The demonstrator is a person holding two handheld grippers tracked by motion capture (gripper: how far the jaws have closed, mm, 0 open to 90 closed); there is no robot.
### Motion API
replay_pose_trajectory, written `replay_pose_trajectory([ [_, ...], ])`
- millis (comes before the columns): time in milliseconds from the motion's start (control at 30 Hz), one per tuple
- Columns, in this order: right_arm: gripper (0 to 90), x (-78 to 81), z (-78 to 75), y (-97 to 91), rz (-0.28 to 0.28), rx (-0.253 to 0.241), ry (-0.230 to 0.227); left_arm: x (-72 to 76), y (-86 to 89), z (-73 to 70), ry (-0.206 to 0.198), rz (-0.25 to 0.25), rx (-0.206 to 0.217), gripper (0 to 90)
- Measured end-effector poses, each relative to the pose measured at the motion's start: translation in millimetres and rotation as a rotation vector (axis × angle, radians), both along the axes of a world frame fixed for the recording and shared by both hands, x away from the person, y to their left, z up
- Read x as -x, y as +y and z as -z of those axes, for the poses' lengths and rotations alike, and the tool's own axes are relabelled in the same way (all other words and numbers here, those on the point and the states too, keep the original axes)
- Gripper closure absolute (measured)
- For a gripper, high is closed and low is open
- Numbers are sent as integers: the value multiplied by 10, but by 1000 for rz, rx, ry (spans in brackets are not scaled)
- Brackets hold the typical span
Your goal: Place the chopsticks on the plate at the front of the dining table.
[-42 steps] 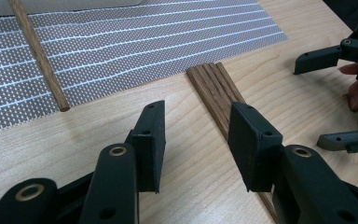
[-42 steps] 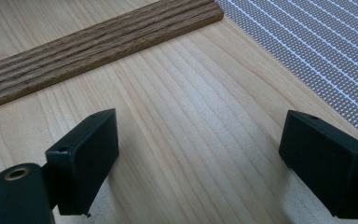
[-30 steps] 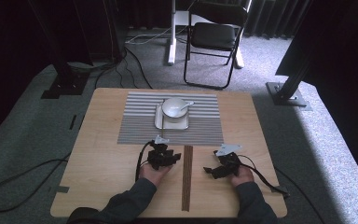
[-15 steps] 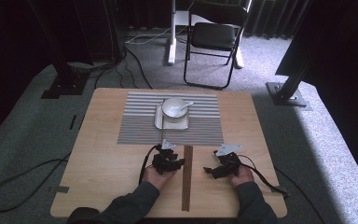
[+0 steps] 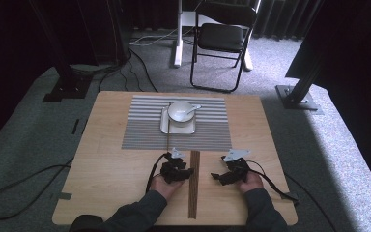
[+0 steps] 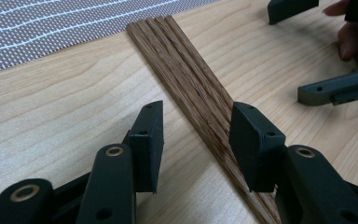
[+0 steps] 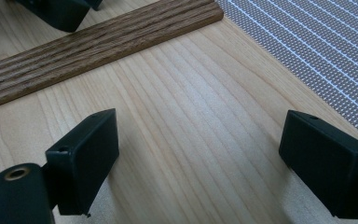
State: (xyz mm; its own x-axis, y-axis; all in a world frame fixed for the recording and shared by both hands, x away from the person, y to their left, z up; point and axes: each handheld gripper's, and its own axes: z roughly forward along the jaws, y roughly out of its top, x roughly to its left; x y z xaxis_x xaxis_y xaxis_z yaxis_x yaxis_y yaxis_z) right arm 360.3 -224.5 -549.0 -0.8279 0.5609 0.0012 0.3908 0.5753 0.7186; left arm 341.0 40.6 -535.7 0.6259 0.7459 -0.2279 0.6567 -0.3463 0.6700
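Low over the table (image 5: pixel 106 145), the left hand-held gripper (image 6: pixel 196 133) straddles the dark wooden sticks (image 6: pixel 186 70), jaws apart and not pressing. Right hand-held gripper (image 7: pixel 198 156) rests open nearby. Beyond, a bowl (image 5: pixel 181 112) sits on the striped mat (image 5: pixel 140 128).

Bare light-wood tabletop (image 5: pixel 111 159): open passage left and right of the striped grey placemat (image 5: pixel 207 133). Obstacles: bundle of dark brown wooden sticks (image 5: pixel 193 188) lying lengthwise near the front edge; white bowl with spoon (image 5: pixel 181 111) on a square white plate (image 5: pixel 165 126), mid-placemat.
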Motion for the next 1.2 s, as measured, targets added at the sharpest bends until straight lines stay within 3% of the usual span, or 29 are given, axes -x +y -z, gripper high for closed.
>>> replay_pose_trajectory([
  [833,113,0,0,0,0,0,0,58,-35,-19,-19,3,-60,627],
  [1200,113,0,0,0,0,0,0,86,-52,-43,-7,9,-87,627],
])
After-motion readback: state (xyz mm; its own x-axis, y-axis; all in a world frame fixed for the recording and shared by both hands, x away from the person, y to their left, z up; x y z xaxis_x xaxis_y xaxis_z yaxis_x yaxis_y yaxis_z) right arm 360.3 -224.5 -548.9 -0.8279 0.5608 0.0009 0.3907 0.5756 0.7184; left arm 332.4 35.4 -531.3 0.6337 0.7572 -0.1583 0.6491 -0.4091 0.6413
